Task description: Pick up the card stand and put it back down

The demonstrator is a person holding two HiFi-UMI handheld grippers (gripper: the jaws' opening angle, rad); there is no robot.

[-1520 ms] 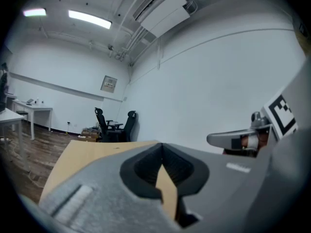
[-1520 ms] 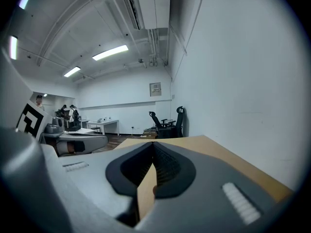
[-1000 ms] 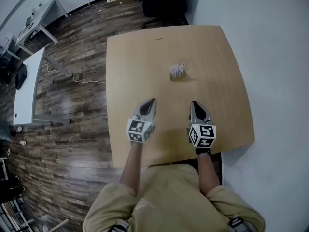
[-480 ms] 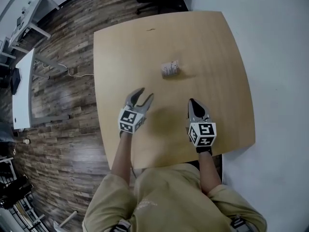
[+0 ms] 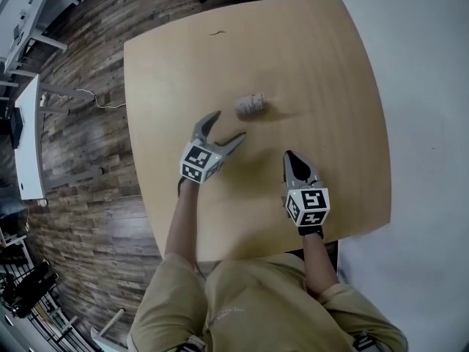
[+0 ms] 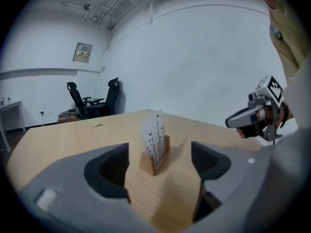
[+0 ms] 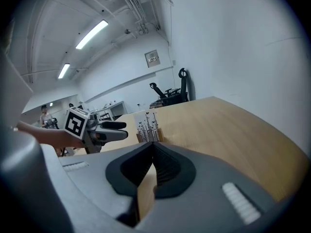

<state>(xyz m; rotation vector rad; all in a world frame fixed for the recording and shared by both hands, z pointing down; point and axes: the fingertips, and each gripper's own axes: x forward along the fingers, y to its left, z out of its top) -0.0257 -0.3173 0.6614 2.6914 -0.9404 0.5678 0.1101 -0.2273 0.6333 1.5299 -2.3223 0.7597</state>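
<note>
One card stand (image 5: 250,105) on one tabletop (image 5: 322,64), two tools, the left tool (image 5: 230,124) and right tool (image 5: 291,156), two black office chairs (image 6: 76,100) behind.

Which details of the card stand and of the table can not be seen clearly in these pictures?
- Print on the cards in the card stand: too small in the head view, blurred in the left gripper view.
- Foot of the card stand: in the right gripper view, partly covered by the right gripper.
- Near edge of the table: in the head view, its middle is hidden under the person.

Bright strip lights (image 7: 91,33) cast soft shadows; fisheye edges bend, corners darken.
</note>
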